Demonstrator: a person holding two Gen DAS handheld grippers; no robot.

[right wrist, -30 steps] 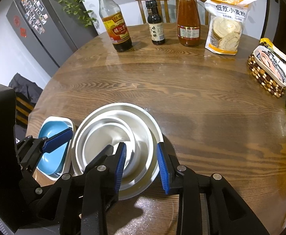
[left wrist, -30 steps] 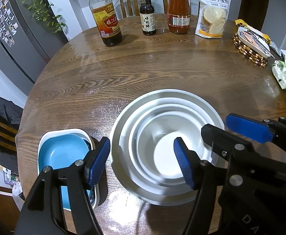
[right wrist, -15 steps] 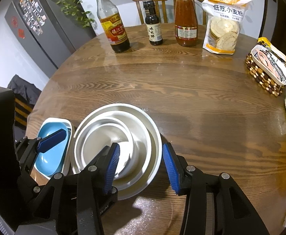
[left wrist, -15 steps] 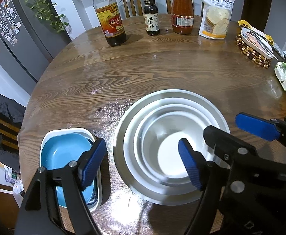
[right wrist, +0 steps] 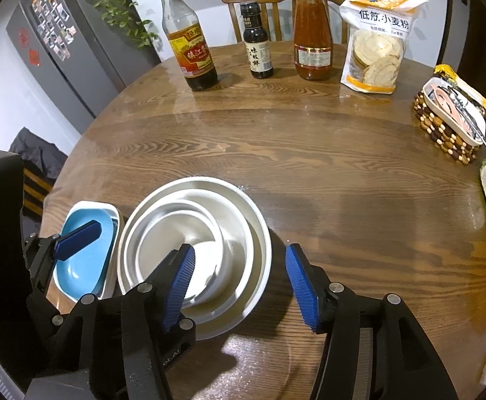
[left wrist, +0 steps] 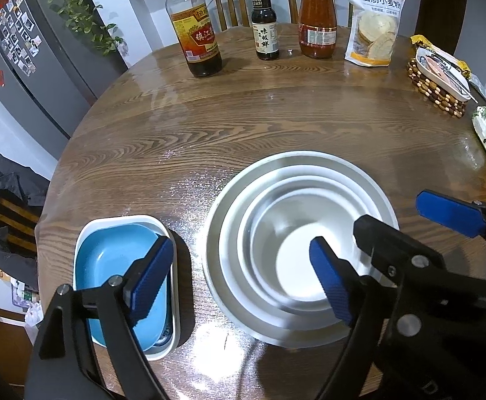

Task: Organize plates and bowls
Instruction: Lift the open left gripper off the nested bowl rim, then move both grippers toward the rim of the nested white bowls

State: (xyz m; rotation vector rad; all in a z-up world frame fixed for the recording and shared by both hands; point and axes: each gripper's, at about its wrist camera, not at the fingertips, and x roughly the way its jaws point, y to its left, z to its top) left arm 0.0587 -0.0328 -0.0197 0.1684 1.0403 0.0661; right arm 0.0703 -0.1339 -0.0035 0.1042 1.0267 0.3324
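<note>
**Both tongs released above the nested dishes**

Evidently the stacking is largely done. My left tongs (left wrist: 239, 280) stand wide with nothing between the pads, one blue pad over the blue rectangular dish (left wrist: 109, 266) that sits inside a white rectangular tray (left wrist: 176, 300), the other over the nest of round white bowls (left wrist: 296, 243). My right tongs (right wrist: 239, 283) stand at a middling gap, also empty, straddling the near rim of that same nest (right wrist: 196, 233); its jaws, like the left's, have just been opening. Both stacks sit at the near left edge of the round wooden table (right wrist: 309, 166), just beside each other.

Risks, as I judge them:
- The inner bowls appear off-centre in the largest one; a pad catching a rim on withdrawal could tilt or rattle the nest.
- The tray lies close to the table edge, so a sideways nudge from the left tongs could push it off.
- The glossy tabletop looks slippery, so any bump may slide a stack.
</note>
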